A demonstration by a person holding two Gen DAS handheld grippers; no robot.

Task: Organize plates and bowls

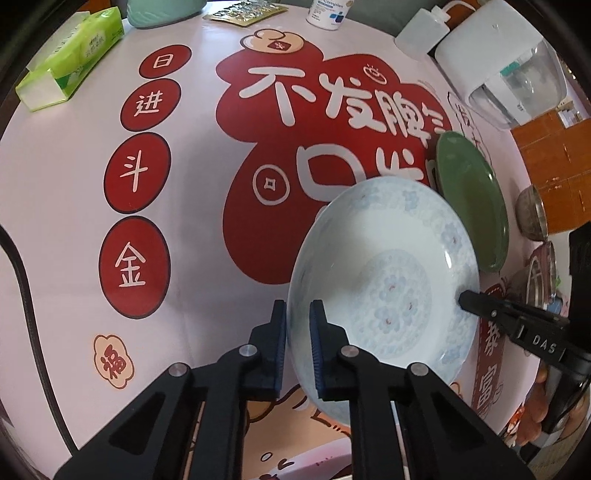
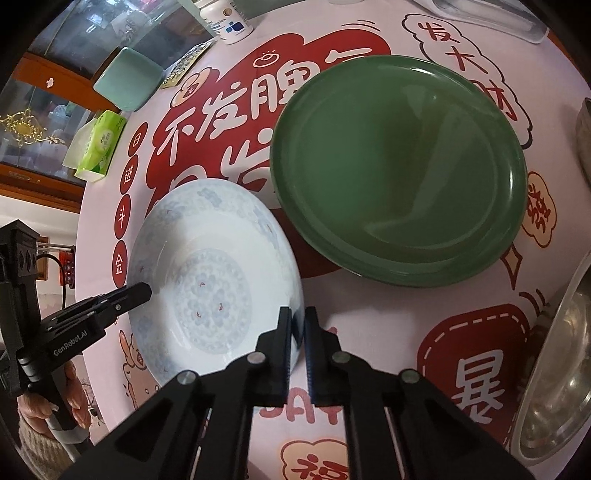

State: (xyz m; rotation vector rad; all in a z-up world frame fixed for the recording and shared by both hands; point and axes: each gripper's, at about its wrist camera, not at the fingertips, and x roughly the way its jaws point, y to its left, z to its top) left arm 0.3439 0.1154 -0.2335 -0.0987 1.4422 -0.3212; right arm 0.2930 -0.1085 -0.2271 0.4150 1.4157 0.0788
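A white plate with a pale blue flower pattern (image 1: 388, 258) (image 2: 207, 258) lies on the printed tablecloth. My left gripper (image 1: 297, 314) is shut on its left rim, the edge pinched between the blue pads. On the opposite rim my right gripper (image 2: 297, 317) is shut as well. Each gripper shows in the other's view: the right one (image 1: 466, 298) at the plate's far edge, the left one (image 2: 146, 290) likewise. A green plate (image 1: 472, 199) (image 2: 399, 173) sits just beyond the white one, close to it.
Steel bowls (image 1: 532, 214) (image 2: 561, 369) stand at the right table edge. At the back are a tissue pack (image 1: 74, 51), a pill bottle (image 1: 327, 13), a mint dish (image 2: 127, 79) and a white appliance (image 1: 509, 66). A person's hand (image 2: 40, 406) holds the left gripper's handle.
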